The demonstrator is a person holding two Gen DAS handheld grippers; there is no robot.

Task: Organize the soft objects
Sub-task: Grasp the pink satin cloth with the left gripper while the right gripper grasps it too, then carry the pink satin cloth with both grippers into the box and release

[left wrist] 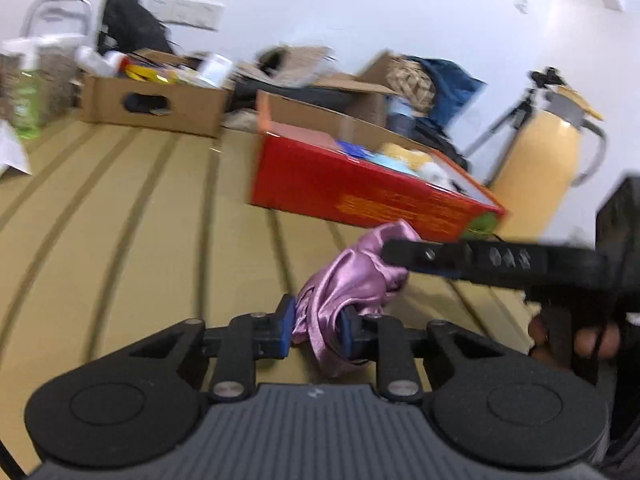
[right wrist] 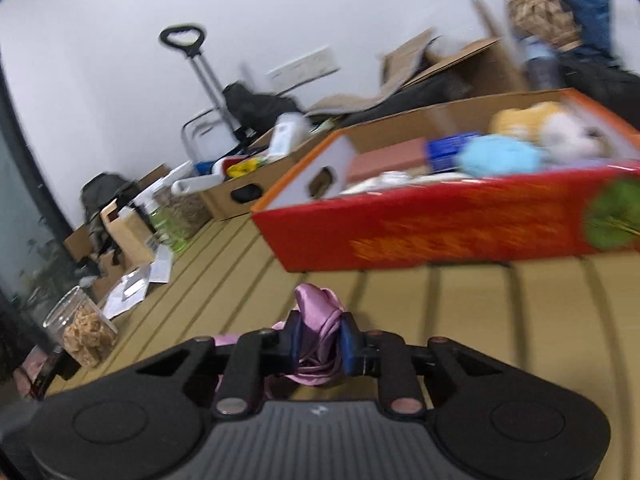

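Through the left wrist camera, I am pinching one end of the pink satin cloth in the left gripper, jaws nearly closed on the bunched fabric. The right gripper is reaching in from the right edge and gripping the cloth's far end, probably so I can lift it together over the tan mat. Through the right wrist camera, I am clamping the same cloth tightly between narrow jaws, just short of the red box holding plush toys.
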